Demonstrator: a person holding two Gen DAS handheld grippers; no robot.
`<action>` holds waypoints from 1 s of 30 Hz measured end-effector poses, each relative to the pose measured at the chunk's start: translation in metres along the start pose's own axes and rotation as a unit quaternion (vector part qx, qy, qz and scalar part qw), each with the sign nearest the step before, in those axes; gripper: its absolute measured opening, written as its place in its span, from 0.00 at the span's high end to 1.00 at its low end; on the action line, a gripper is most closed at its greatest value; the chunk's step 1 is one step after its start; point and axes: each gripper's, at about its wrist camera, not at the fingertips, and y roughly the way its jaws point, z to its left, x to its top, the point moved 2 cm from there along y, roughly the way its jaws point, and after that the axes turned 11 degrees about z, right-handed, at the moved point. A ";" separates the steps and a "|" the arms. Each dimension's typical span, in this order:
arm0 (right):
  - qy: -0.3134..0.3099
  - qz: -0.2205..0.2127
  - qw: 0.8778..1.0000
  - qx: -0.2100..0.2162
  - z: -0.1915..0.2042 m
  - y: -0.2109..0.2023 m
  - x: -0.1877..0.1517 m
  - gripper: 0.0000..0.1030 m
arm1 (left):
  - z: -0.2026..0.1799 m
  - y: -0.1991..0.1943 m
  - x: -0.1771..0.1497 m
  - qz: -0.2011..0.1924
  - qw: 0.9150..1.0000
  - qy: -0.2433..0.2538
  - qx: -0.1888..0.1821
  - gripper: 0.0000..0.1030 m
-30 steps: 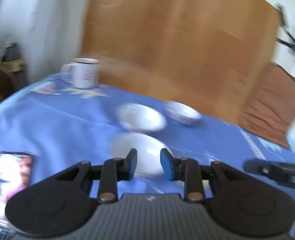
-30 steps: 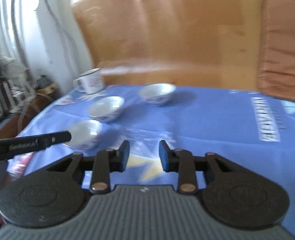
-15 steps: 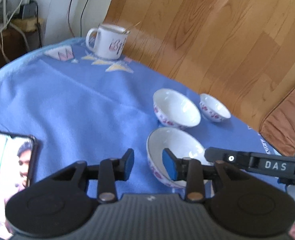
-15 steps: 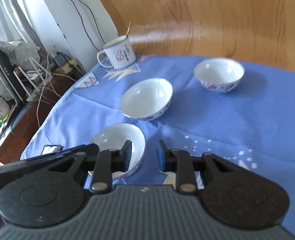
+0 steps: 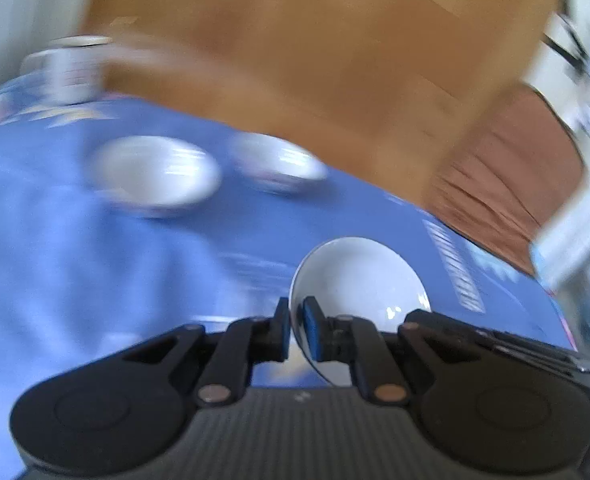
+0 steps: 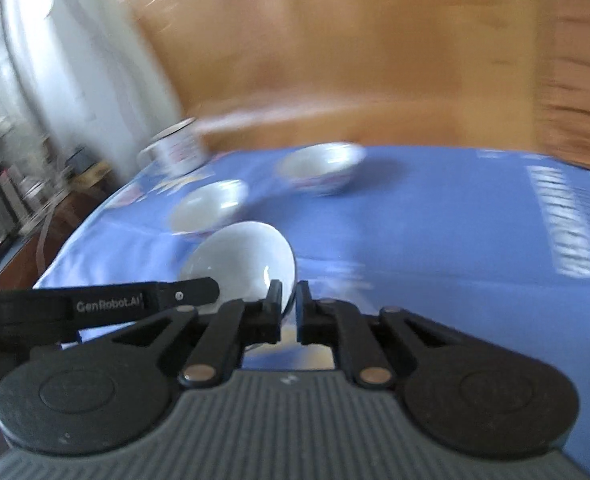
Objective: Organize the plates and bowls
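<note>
Two claws pinch one white bowl [image 5: 359, 276] from opposite sides above the near part of the blue-clothed tabletop [image 5: 75, 260]: the left claw [image 5: 296, 330] grips its left rim and the right claw [image 6: 289, 312] its right rim. Farther back, toward the far left corner, stand a blurred mug [image 6: 175, 152] and two more bowls [image 6: 209, 208], one beside the other [image 6: 321, 168].

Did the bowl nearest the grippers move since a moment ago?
Yes. The nearest bowl, pinched at its rim by both grippers, now tilts and overlaps the middle bowl in the right wrist view; earlier a gap separated them.
</note>
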 end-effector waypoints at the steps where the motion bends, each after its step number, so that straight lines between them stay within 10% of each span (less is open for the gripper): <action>1: 0.014 -0.010 1.000 -0.012 -0.014 -0.010 -0.004 0.91 | -0.017 0.008 0.000 0.004 1.000 0.017 -0.010 0.92; 12: 0.110 -0.063 0.985 -0.121 -0.117 -0.066 -0.041 0.91 | -0.137 0.083 -0.011 0.072 0.991 0.088 -0.076 0.91; 20: 0.120 -0.062 0.983 -0.122 -0.133 -0.061 -0.049 0.90 | -0.141 0.094 -0.014 0.078 0.991 0.092 -0.056 0.89; 22: 0.112 -0.063 0.984 -0.124 -0.129 -0.062 -0.049 0.86 | -0.142 0.094 -0.012 0.075 0.992 0.089 -0.053 0.74; 30: 0.104 -0.126 0.975 -0.153 -0.116 -0.076 -0.048 0.69 | -0.118 0.046 0.001 -0.002 0.996 0.076 -0.055 0.65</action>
